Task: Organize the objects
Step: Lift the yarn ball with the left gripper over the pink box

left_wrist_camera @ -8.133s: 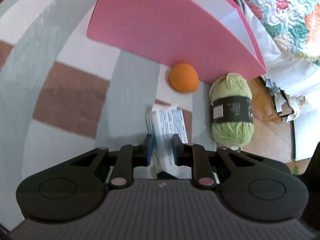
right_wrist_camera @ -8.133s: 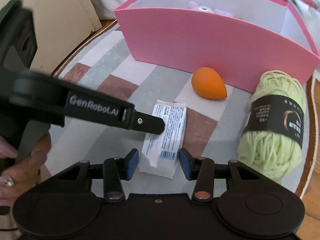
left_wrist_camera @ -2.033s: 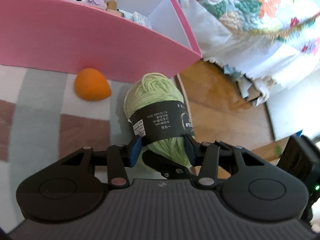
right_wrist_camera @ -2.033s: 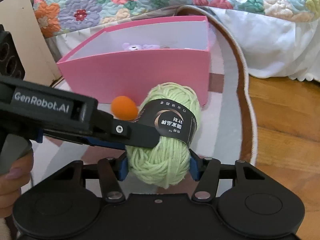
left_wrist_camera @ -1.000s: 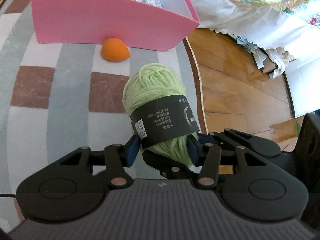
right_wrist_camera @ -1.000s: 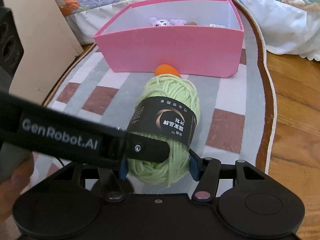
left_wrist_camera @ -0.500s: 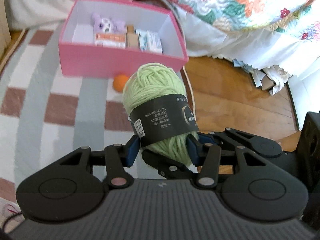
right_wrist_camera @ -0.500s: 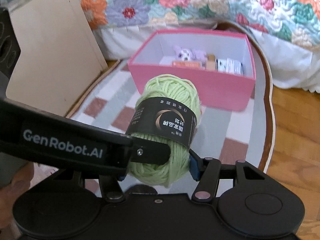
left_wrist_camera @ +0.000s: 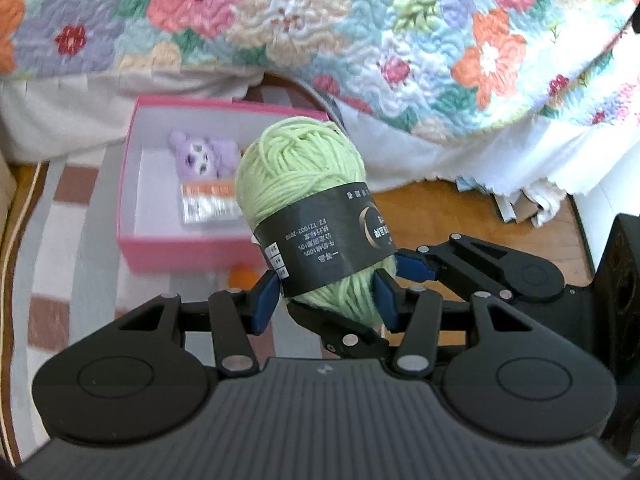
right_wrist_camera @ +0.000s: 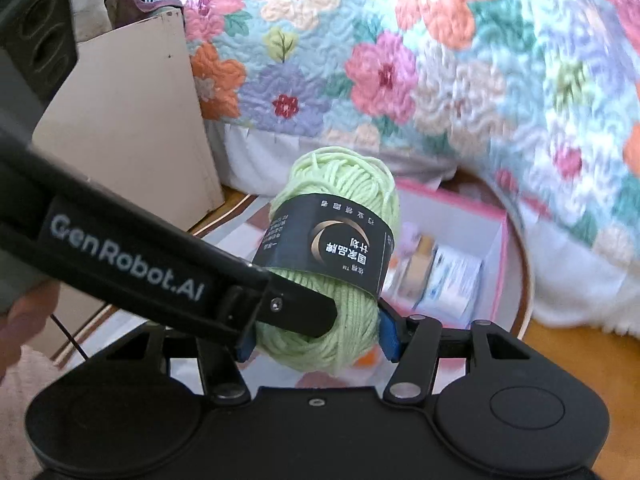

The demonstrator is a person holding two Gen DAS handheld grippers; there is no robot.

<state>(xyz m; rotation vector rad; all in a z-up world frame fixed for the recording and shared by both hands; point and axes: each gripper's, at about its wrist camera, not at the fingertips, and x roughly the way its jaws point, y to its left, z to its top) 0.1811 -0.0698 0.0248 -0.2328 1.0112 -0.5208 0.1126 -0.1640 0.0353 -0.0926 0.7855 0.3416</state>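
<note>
From your left wrist, your left gripper (left_wrist_camera: pixel 326 300) has its blue fingers (left_wrist_camera: pixel 265 302) pressed on the lower end of the green yarn skein (left_wrist_camera: pixel 304 184), held in the air above the striped rug (left_wrist_camera: pixel 76 240). Your right gripper (left_wrist_camera: pixel 412 276) reaches in from the right and clamps the same end. Beyond lies the open pink box (left_wrist_camera: pixel 192 250) with a purple plush toy (left_wrist_camera: pixel 200 154) inside, below a floral quilt (left_wrist_camera: pixel 360 32).

From your right wrist, your right gripper (right_wrist_camera: pixel 314 338) squeezes the yarn skein (right_wrist_camera: pixel 340 240) between its fingers (right_wrist_camera: pixel 389 340), and your left gripper (right_wrist_camera: pixel 296 312) crosses from the left onto it. The pink box (right_wrist_camera: pixel 500 264) sits behind.
</note>
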